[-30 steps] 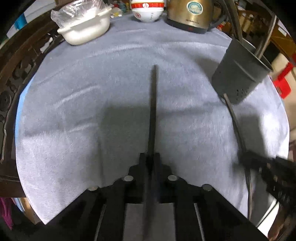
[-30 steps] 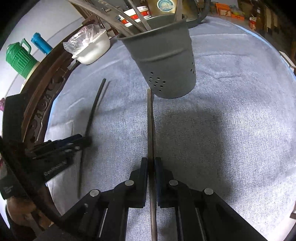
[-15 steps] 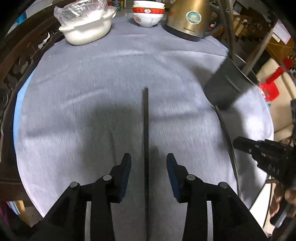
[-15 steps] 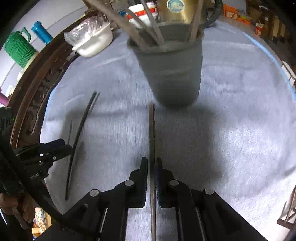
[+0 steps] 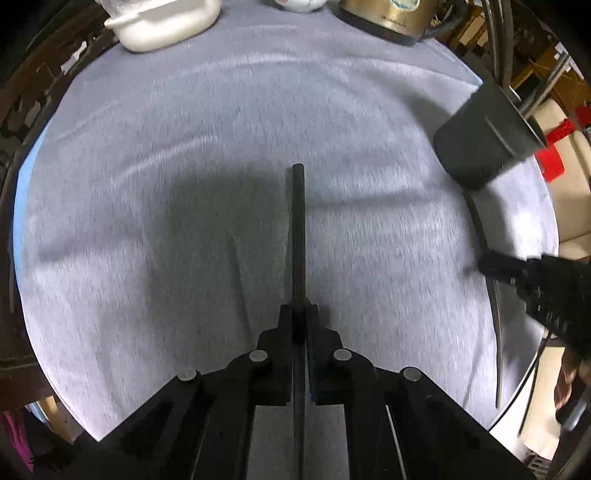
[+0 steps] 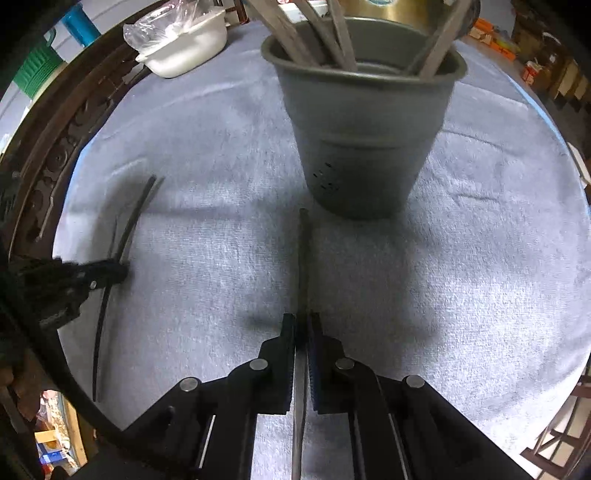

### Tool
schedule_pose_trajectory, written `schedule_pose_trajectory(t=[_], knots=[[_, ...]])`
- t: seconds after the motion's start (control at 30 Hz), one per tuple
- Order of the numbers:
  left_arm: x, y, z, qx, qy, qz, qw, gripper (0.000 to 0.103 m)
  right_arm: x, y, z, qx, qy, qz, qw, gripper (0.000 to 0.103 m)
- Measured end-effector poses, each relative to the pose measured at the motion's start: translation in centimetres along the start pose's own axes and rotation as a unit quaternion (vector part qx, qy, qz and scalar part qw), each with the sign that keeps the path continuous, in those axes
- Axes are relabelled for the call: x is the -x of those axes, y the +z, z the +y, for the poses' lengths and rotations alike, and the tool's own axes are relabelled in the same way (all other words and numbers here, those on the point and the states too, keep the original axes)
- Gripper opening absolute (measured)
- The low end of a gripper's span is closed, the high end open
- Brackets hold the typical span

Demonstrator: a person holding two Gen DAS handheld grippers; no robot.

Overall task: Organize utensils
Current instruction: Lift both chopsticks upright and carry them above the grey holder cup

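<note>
My left gripper (image 5: pixel 298 314) is shut on a black chopstick (image 5: pixel 298 229) that points away over the grey cloth. In the right wrist view the same gripper (image 6: pixel 118 271) grips this chopstick (image 6: pixel 136 218) at the left. My right gripper (image 6: pixel 303 321) is shut on a second, grey-brown chopstick (image 6: pixel 303 258), whose far tip ends just before the base of the dark grey utensil holder (image 6: pixel 365 147). Several utensils stand in the holder. The left wrist view shows the holder (image 5: pixel 484 140) at the right edge, with the right gripper (image 5: pixel 491 264) and its chopstick (image 5: pixel 480 229) below it.
A grey cloth (image 5: pixel 184 184) covers the round table. A white dish (image 6: pixel 184 48) with a plastic bag stands at the far left, and a brass-coloured kettle (image 5: pixel 399 14) at the back. A dark carved wooden rim (image 6: pixel 55 158) runs along the left.
The left gripper opened around its chopstick half a second ago and has shut on it again. The right gripper kept its grip and shifted, so the holder now looms closer.
</note>
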State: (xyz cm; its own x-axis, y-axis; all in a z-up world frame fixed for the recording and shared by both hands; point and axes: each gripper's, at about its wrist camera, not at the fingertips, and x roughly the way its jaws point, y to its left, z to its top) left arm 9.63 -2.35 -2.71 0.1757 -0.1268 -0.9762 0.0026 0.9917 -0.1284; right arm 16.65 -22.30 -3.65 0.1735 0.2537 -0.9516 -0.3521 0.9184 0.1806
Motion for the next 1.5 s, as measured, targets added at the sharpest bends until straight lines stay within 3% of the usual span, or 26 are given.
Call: schedule_pose_trajectory(t=[0.27, 0.33, 0.43, 0.53, 0.67, 0.83, 0.97, 1.07, 1.27, 1.37, 1.5], knots=[[0.0, 1.6, -1.9, -0.011, 0.019, -0.003, 0.9998, 0.014, -0.3, 0.6, -0.2, -0.008, 0.008, 0.006, 1.000, 0.008], [0.1, 1.5, -2.4, -0.022, 0.034, -0.008, 0.9992, 0.006, -0.3, 0.6, -0.2, -0.003, 0.007, 0.006, 1.000, 0.008], [0.2, 1.0, -2.2, -0.016, 0.014, -0.013, 0.9997, 0.006, -0.3, 0.6, 0.2, 0.007, 0.004, 0.006, 1.000, 0.006], [1.9, -0.1, -0.3, 0.005, -0.007, -0.043, 0.9990, 0.006, 0.2, 0.2, 0.1, -0.003, 0.023, -0.008, 1.000, 0.006], [5.4, -1.1, 0.9, 0.045, -0.043, -0.118, 0.9911, 0.006, 2.9, -1.6, -0.7, -0.041, 0.074, -0.074, 0.994, 0.006], [8.5, -1.8, 3.0, 0.084, -0.054, -0.221, 0.9702, 0.006, 7.3, -3.8, -2.0, -0.081, 0.113, -0.192, 0.971, 0.006], [9.5, -2.0, 4.5, 0.101, -0.059, -0.283, 0.9519, 0.006, 10.3, -5.1, -2.7, -0.097, 0.103, -0.281, 0.949, 0.006], [10.7, -1.2, 4.2, 0.109, -0.048, -0.332, 0.9356, 0.006, 11.7, -5.4, -3.1, -0.106, 0.076, -0.331, 0.934, 0.006], [10.7, -0.6, 3.8, 0.109, -0.012, -0.422, 0.9000, 0.006, 13.5, -5.5, -3.4, -0.103, -0.010, -0.443, 0.890, 0.006], [10.4, -0.8, 2.9, 0.097, 0.020, -0.458, 0.8835, 0.006, 13.6, -4.9, -3.1, -0.100, -0.033, -0.464, 0.879, 0.006], [9.4, -1.4, 2.1, 0.075, 0.056, -0.470, 0.8776, 0.006, 13.0, -5.4, -2.6, -0.087, -0.059, -0.476, 0.873, 0.006]])
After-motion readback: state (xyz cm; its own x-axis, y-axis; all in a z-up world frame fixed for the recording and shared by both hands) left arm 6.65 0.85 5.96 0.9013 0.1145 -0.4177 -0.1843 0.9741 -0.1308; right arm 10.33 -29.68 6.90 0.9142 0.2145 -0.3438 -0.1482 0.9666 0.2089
